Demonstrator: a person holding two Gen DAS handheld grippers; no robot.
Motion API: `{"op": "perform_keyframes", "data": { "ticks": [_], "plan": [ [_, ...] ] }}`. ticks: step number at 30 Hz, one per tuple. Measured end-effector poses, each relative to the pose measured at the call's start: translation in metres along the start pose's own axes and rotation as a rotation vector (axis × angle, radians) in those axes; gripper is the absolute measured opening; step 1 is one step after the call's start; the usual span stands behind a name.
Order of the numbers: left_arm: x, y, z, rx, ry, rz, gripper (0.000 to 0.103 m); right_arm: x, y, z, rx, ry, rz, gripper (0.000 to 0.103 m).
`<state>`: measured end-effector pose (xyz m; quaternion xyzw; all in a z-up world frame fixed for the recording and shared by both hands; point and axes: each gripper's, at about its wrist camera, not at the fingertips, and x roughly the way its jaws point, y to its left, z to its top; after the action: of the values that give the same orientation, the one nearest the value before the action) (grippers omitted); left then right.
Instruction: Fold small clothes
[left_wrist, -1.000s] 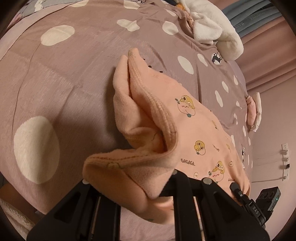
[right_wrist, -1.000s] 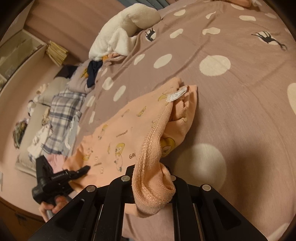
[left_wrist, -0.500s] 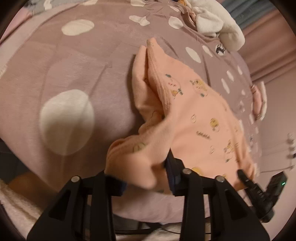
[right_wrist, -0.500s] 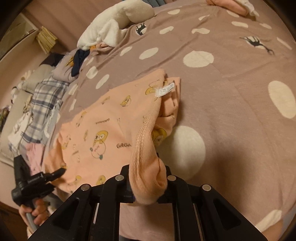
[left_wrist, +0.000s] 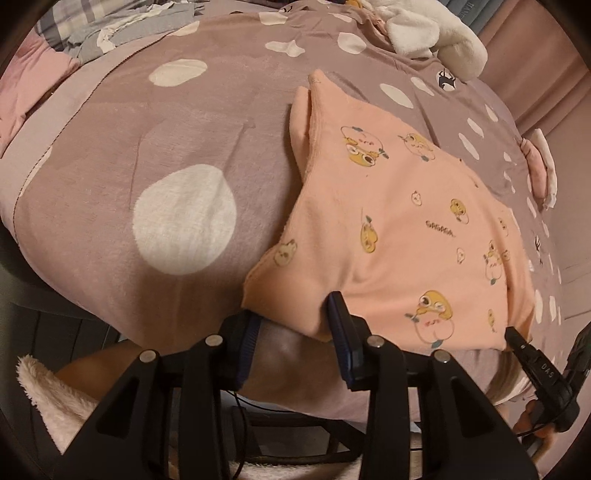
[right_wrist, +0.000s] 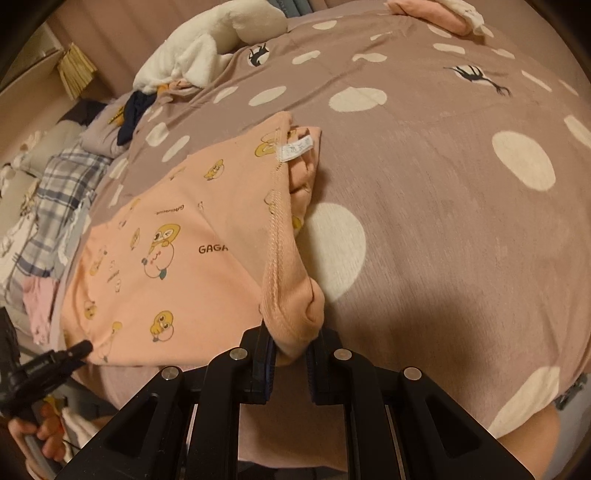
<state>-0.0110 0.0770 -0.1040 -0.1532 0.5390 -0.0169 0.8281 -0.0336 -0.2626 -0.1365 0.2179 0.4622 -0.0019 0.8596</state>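
Observation:
A peach garment with cartoon prints (left_wrist: 399, 221) lies folded on the mauve polka-dot bedspread (left_wrist: 166, 155), near the bed's front edge. My left gripper (left_wrist: 295, 332) is open, its jaws spread at the garment's near left corner with the cloth lying loose between them. In the right wrist view the same garment (right_wrist: 177, 251) lies to the left, and my right gripper (right_wrist: 290, 350) is shut on its bunched hem corner (right_wrist: 291, 314). A white label (right_wrist: 295, 149) shows at the far corner.
A white plush blanket (left_wrist: 424, 33) and a pile of plaid and grey clothes (right_wrist: 55, 192) lie at the far side. A folded pink item (left_wrist: 539, 166) sits on the right. The bed edge falls away just below the grippers.
The left gripper opened and let go of the garment corner, which now lies flat. Both grippers drew back toward the bed's front edge. The right one stays shut on the hem.

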Motion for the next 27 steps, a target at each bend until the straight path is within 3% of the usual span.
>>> {"op": "perform_keyframes", "data": {
  "ticks": [5,9,11,13,16,17,21,24,26,27],
  "plan": [
    [0.004,0.009,-0.002,-0.027,-0.006,-0.039,0.041,-0.001,-0.004,-0.006,-0.012,0.006,0.009,0.010],
    [0.004,-0.001,-0.007,0.014,-0.030,-0.031,0.052,-0.001,-0.003,-0.011,0.022,-0.027,0.005,0.010],
    [0.006,-0.012,-0.012,0.071,-0.044,0.008,0.060,0.000,-0.002,-0.012,0.013,-0.039,-0.003,0.010],
    [0.010,-0.024,-0.017,0.143,-0.052,0.045,0.080,-0.001,-0.001,-0.014,-0.003,-0.050,-0.002,0.010],
    [0.017,-0.033,-0.025,0.199,-0.070,0.132,0.102,-0.004,-0.006,-0.016,0.029,-0.050,0.026,0.011],
    [0.018,-0.031,-0.028,0.189,-0.086,0.146,0.103,-0.004,-0.009,-0.017,0.051,-0.050,0.047,0.014],
    [0.013,-0.012,-0.031,0.130,-0.118,0.045,0.102,-0.007,-0.020,-0.021,0.092,-0.040,0.135,0.020],
    [0.009,-0.004,-0.032,0.134,-0.109,-0.014,0.102,-0.010,-0.020,-0.023,0.105,-0.028,0.186,0.040],
    [0.007,-0.003,-0.035,0.147,-0.117,-0.026,0.102,-0.011,-0.019,-0.025,0.126,-0.030,0.252,0.069],
    [0.006,-0.003,-0.035,0.143,-0.126,-0.029,0.102,-0.012,-0.016,-0.026,0.131,-0.036,0.281,0.073]
  ]
}}
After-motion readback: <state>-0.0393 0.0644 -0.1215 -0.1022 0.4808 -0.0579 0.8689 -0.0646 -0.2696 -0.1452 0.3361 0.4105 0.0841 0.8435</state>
